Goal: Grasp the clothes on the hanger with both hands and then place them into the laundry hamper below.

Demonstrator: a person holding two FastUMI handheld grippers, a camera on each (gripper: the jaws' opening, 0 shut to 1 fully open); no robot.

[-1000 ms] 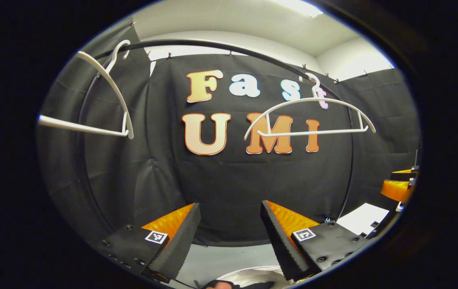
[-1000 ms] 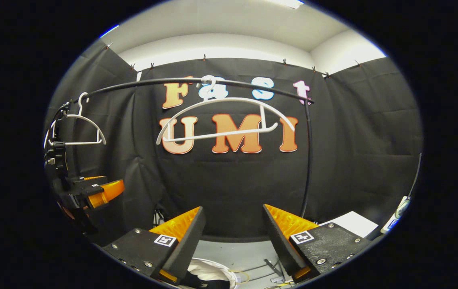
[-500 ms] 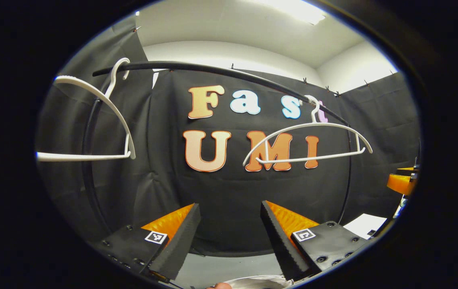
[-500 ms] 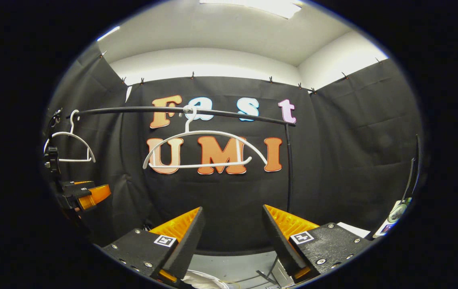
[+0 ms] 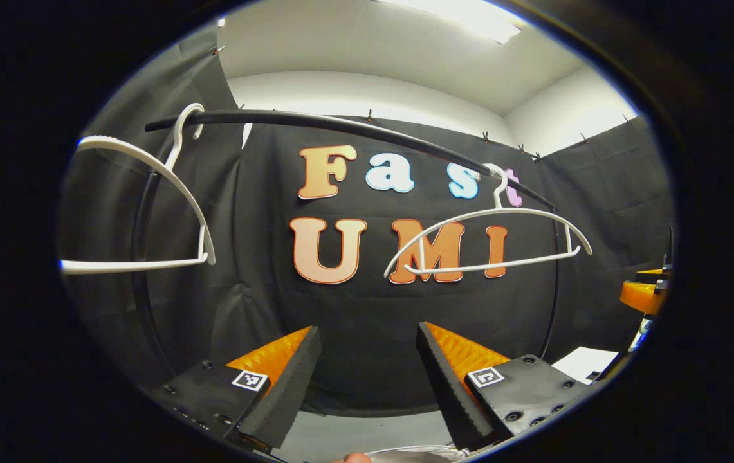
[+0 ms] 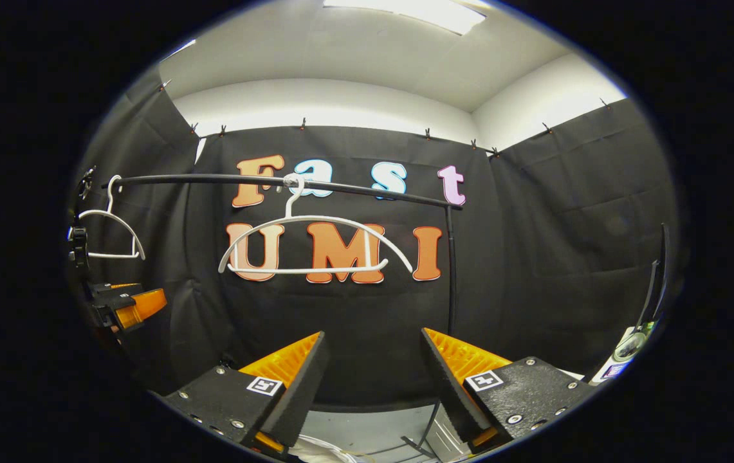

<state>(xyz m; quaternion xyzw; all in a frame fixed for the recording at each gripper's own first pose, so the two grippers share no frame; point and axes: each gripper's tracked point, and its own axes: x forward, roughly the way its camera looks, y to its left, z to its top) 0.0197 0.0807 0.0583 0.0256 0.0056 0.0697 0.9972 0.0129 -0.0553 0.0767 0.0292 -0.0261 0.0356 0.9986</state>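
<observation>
Two bare white hangers hang on a black rail [image 5: 341, 124]: one hanger [image 5: 135, 264] at the left, the other hanger [image 5: 502, 210] at the right. In the right gripper view the same rail [image 6: 212, 179] carries a hanger [image 6: 309, 218] at centre and a second hanger [image 6: 106, 255] at far left. My left gripper [image 5: 367, 386] is open below the rail with nothing between its fingers. My right gripper [image 6: 370, 386] is open too, holding nothing. A strip of white cloth [image 6: 321, 447] lies low between its fingers, and a sliver of white cloth [image 5: 418, 452] shows under the left one.
The rack's upright post [image 6: 450, 270] stands right of centre. The other gripper [image 5: 643, 292] sits at the far right of the left gripper view, and the left one [image 6: 125, 305] at the far left of the right gripper view. A fingertip [image 5: 350, 458] pokes in at the bottom edge.
Both grippers have tilted up and drawn back from the rack: rail and hangers sit lower and smaller. Less of the white cloth shows at the bottom. Both stay open.
</observation>
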